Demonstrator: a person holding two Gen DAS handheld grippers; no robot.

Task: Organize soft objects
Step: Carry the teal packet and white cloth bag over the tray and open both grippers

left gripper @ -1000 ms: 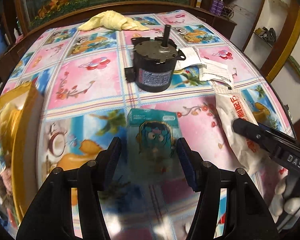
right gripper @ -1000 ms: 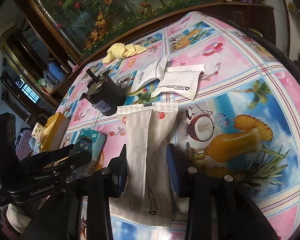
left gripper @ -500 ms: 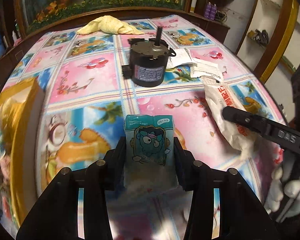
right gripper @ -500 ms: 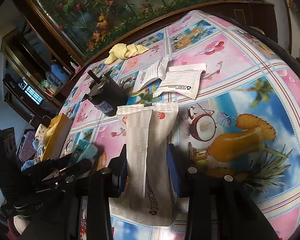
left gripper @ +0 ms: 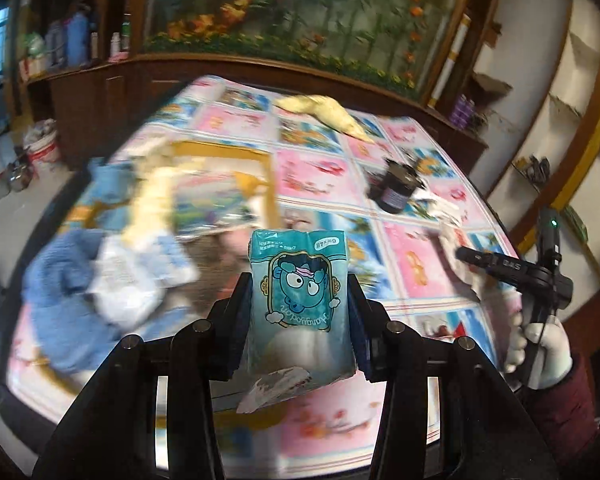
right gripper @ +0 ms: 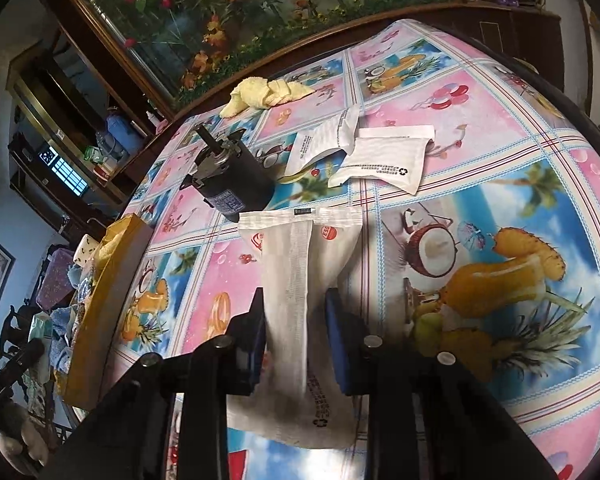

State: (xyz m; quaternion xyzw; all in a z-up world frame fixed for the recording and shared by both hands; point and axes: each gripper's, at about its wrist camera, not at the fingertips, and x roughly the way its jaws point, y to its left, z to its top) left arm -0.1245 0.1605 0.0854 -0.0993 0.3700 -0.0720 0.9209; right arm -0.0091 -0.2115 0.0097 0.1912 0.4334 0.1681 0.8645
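Observation:
A teal tissue pack (left gripper: 300, 292) with a cartoon face hangs above the table, and my left gripper (left gripper: 299, 284) is shut on its sides. Below and to its left, blurred, lies the yellow box (left gripper: 220, 152) with a blue cloth (left gripper: 60, 264) and white packets (left gripper: 132, 280) in it. My right gripper (right gripper: 296, 300) is shut on a long white pouch (right gripper: 300, 256) that lies flat on the tablecloth; its pads pinch the pouch's middle. A yellow cloth (right gripper: 264, 92) lies at the table's far edge.
A black motor (right gripper: 232, 184) stands just beyond the pouch's top left corner. Two white flat packets (right gripper: 380, 160) lie behind it to the right. The yellow box (right gripper: 112, 280) sits at the table's left edge. A gloved hand (left gripper: 540, 344) holds the right gripper's handle.
My left gripper closed on the tissue pack, lifted it off the table and swung left toward the yellow box. My right gripper's jaws narrowed onto the white pouch without moving away.

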